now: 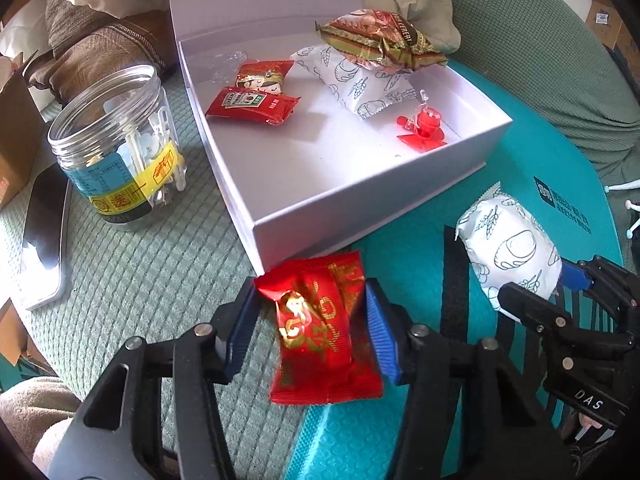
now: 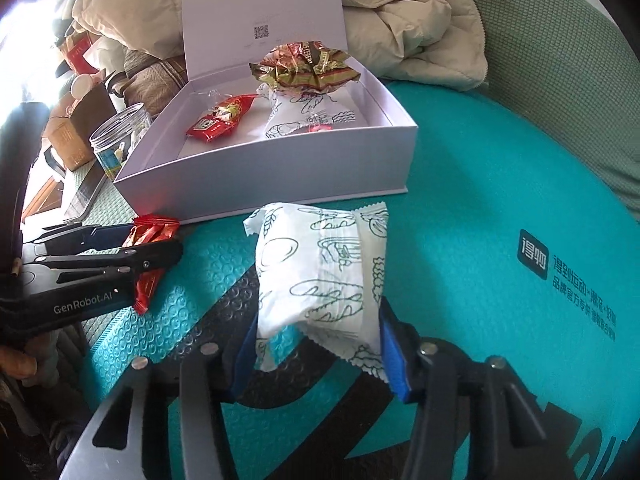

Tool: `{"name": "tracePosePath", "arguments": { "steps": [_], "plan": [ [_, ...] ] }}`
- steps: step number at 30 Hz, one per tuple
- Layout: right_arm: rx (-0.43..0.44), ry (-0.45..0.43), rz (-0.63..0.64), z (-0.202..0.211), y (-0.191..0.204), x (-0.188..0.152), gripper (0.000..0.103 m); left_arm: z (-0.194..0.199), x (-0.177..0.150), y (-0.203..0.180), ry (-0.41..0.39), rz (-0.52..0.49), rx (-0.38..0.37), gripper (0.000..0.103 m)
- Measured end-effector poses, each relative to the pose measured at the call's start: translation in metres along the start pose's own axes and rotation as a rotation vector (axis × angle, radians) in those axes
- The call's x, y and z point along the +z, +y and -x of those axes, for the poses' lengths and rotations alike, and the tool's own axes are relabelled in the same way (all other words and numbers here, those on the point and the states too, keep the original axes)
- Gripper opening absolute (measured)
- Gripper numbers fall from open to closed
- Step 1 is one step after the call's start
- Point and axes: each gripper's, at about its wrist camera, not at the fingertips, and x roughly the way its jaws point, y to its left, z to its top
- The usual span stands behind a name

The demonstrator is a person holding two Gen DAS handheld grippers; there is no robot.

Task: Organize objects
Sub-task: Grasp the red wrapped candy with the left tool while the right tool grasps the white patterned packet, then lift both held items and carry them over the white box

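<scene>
Red gold-printed snack packet crinkled, pinched between left tongs

The left gripper pinches a red packet; beside it the right gripper clamps a white packet near the open box.

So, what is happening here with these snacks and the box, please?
A person is sorting wrapped snacks into the open white box. The left hand-held gripper is closed on a red snack packet, and the right hand-held gripper is closed on a white printed packet. Both packets are in front of the box, outside it. Several snacks already lie inside. A clear jar stands beside the box.
</scene>
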Motion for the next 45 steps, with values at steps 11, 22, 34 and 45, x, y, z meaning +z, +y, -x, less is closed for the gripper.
{"name": "tracePosePath", "arguments": {
  "steps": [11, 22, 34, 45],
  "plan": [
    [-0.014, 0.012, -0.039, 0.019, -0.006, -0.022, 0.052, 0.026, -0.019, -0.012, -0.016, -0.068, -0.053, 0.049],
    [-0.079, 0.017, -0.100, 0.049, -0.019, -0.059, 0.052, 0.032, -0.035, -0.057, -0.003, -0.177, -0.138, 0.049],
    [-0.089, 0.038, -0.119, 0.063, -0.010, -0.088, 0.063, 0.027, -0.050, -0.064, 0.044, -0.216, -0.146, 0.050],
    [-0.104, 0.037, -0.156, 0.053, -0.012, -0.082, 0.060, 0.027, -0.050, -0.062, 0.042, -0.227, -0.143, 0.050]
  ]
}}
